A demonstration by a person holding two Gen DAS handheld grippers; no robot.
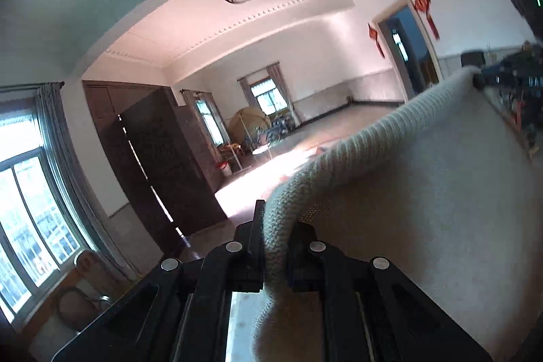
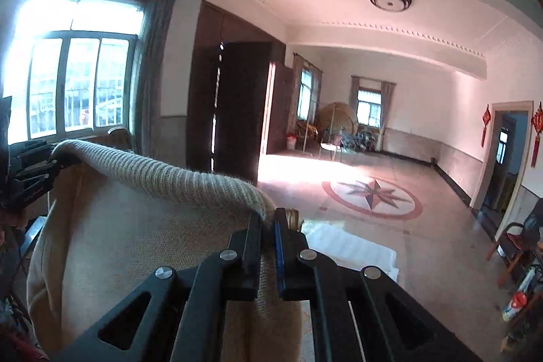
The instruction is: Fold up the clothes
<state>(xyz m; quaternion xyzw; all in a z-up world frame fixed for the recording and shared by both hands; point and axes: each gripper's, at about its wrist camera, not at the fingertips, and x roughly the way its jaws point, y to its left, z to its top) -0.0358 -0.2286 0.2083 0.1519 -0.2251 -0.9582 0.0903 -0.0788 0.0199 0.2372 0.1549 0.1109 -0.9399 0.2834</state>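
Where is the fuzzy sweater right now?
The beige knit sweater is up in the air, its ribbed edge stretched between the two grippers: the right gripper pinches one end, and the left gripper pinches the other.

surface: tiled floor (image 2: pixel 424 246) | on it: chair (image 2: pixel 516 240)

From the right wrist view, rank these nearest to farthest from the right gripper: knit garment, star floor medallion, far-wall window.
1. Knit garment: clamped in the right gripper, spreading left.
2. Star floor medallion: on the floor ahead, slightly right.
3. Far-wall window: at the room's far end.
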